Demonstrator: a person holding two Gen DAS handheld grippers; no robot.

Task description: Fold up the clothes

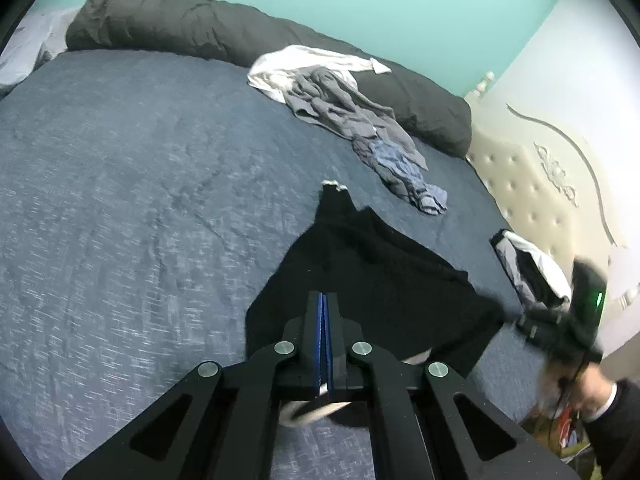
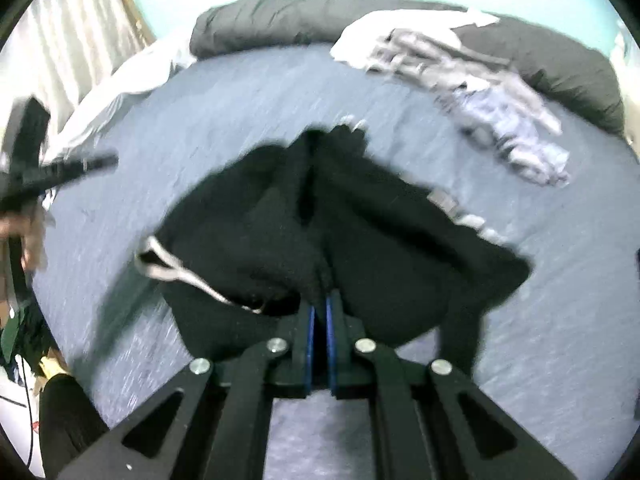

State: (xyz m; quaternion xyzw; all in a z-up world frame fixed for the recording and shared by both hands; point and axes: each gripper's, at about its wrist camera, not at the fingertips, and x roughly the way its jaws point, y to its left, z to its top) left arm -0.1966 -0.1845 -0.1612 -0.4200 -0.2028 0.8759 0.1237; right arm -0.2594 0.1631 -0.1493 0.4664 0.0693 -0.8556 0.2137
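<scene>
Blue-grey bedcover (image 1: 120,184) fills most of both views, with a long dark bolster (image 1: 224,36) along its far edge against the teal wall and a cream tufted headboard (image 1: 532,184) on the right of the left wrist view. On the cover, near the middle, lies the black garment (image 1: 372,276) — rumpled, partly bunched, a pale drawstring (image 2: 176,268) trailing from one edge.

Beyond it, well apart, a heap of unfolded clothes (image 1: 340,108) in white, grey and pale blue leans against the bolster, and a small black-and-white piece (image 1: 528,272) sits near the headboard.

Both tools reach down onto the black cloth. The left gripper (image 1: 325,300) has its blue pads pressed together; whether a fold of the fabric is pinched between them I cannot tell, as black hides black. The right gripper (image 2: 320,304) looks closed on a ridge of the fabric that rises between its pads, though the picture is blurred.

Risks, as I judge them: a thin pinch could slip when lifted, so the fold lands crooked; the loose drawstring may snag or get tucked inside. The heap seems far enough off not to obstruct a fold — the garment's own bunching is the main hindrance.
</scene>
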